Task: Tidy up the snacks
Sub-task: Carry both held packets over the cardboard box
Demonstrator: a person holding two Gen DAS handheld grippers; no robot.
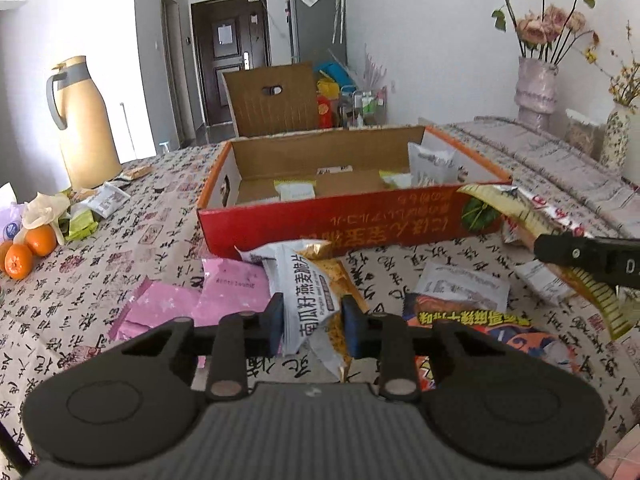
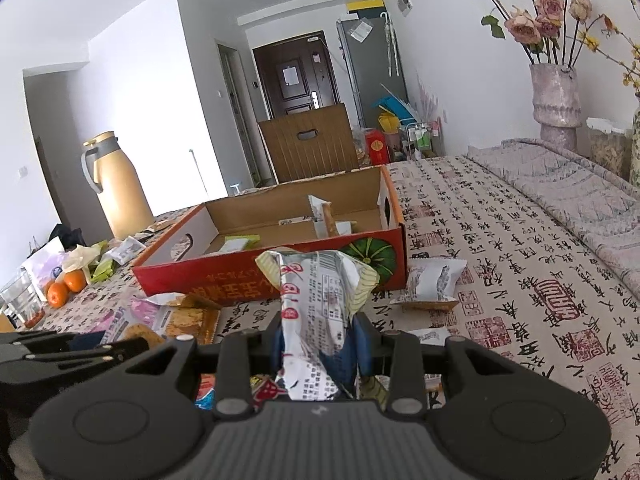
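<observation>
A red cardboard box [image 1: 344,222] with a brown inside stands open on the table and holds a few small snack packets [image 1: 296,190]. In the left wrist view my left gripper [image 1: 312,322] is shut on a white oat-crisp packet [image 1: 306,300] with black characters, just in front of the box. My right gripper [image 2: 318,344] is shut on a silver and yellow snack packet [image 2: 320,300], held upright before the box [image 2: 280,276]. That packet [image 1: 532,216] and the right gripper's finger [image 1: 580,256] show at the right of the left wrist view.
Pink packets [image 1: 200,304], a white packet [image 1: 460,286] and an orange-blue bag [image 1: 480,328] lie on the calligraphy tablecloth [image 1: 160,240]. Oranges [image 1: 28,250] and a tan thermos jug [image 1: 84,124] stand at the left. Flower vases [image 1: 536,88] stand at the back right. A white packet [image 2: 432,284] lies right of the box.
</observation>
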